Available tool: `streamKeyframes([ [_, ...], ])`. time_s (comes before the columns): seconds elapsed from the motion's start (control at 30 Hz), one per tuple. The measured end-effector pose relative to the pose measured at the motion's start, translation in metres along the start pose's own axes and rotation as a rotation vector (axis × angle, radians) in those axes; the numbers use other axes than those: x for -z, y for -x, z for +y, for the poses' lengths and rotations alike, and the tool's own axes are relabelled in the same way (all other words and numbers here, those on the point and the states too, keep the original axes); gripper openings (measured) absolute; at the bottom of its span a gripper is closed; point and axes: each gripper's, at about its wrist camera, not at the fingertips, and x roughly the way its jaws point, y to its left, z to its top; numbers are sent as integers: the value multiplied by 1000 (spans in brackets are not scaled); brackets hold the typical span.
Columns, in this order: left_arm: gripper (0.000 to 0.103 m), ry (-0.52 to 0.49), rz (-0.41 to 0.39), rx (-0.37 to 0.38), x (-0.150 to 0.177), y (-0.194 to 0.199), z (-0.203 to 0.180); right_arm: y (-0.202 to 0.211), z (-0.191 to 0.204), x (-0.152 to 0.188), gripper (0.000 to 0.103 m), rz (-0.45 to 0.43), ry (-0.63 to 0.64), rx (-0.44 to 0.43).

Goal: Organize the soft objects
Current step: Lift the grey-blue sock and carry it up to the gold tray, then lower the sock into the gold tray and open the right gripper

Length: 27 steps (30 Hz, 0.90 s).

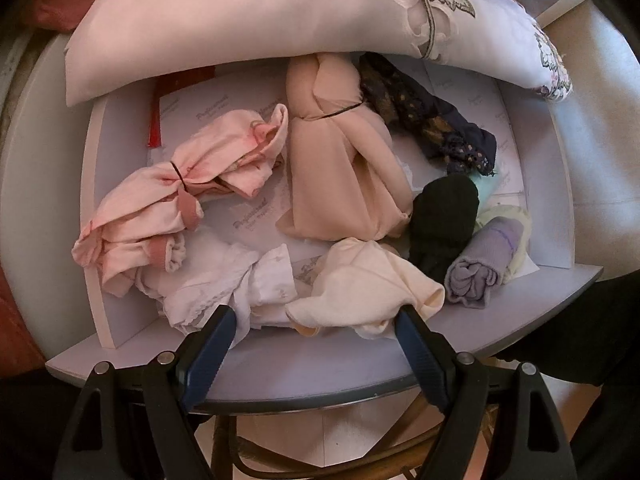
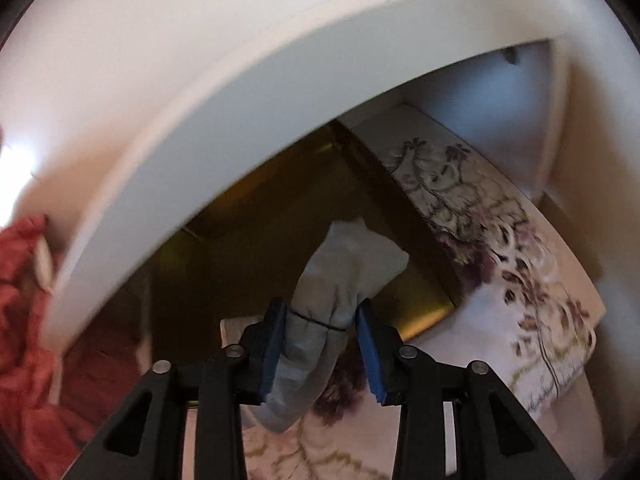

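Observation:
In the left wrist view an open white drawer [image 1: 280, 356] holds several rolled cloth bundles: a pink one [image 1: 168, 204], a beige one [image 1: 340, 160], a dark patterned one [image 1: 432, 120], a black one [image 1: 444, 216], a lilac roll [image 1: 484, 264], a white one [image 1: 224, 288] and a cream one [image 1: 368, 284]. My left gripper [image 1: 316, 316] is open, its fingers at either side of the cream bundle at the drawer's front. In the right wrist view my right gripper [image 2: 322, 316] is shut on a grey bundle [image 2: 340, 272] tied with a black band, held above a brown box [image 2: 280, 200].
A floral pillow [image 1: 280, 12] lies across the back of the drawer and also shows in the right wrist view [image 2: 520, 248]. A white shelf edge [image 2: 200, 100] arches above the brown box. Red fabric [image 2: 24, 320] is at the left.

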Motion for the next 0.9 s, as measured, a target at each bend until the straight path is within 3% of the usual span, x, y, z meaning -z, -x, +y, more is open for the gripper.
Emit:
streamKeyframes([
  [0.2, 83, 5, 13, 12, -1, 1, 3, -18, 13, 9, 51, 66, 125, 11],
  [0.5, 83, -11, 2, 0, -1, 5, -1, 1, 14, 33, 53, 208, 353, 35],
  [0.63, 83, -12, -5, 0, 2, 8, -4, 13, 5, 46, 57, 257, 362, 38],
  [0.7, 83, -7, -4, 4, 2, 9, -4, 17, -3, 47, 65, 264, 350, 36],
  [0.77, 83, -11, -9, -1, 4, 11, -4, 21, -13, 44, 68, 252, 334, 73],
  [0.9, 83, -13, -16, 0, 6, 13, -3, 33, -20, 39, 75, 230, 292, 37],
])
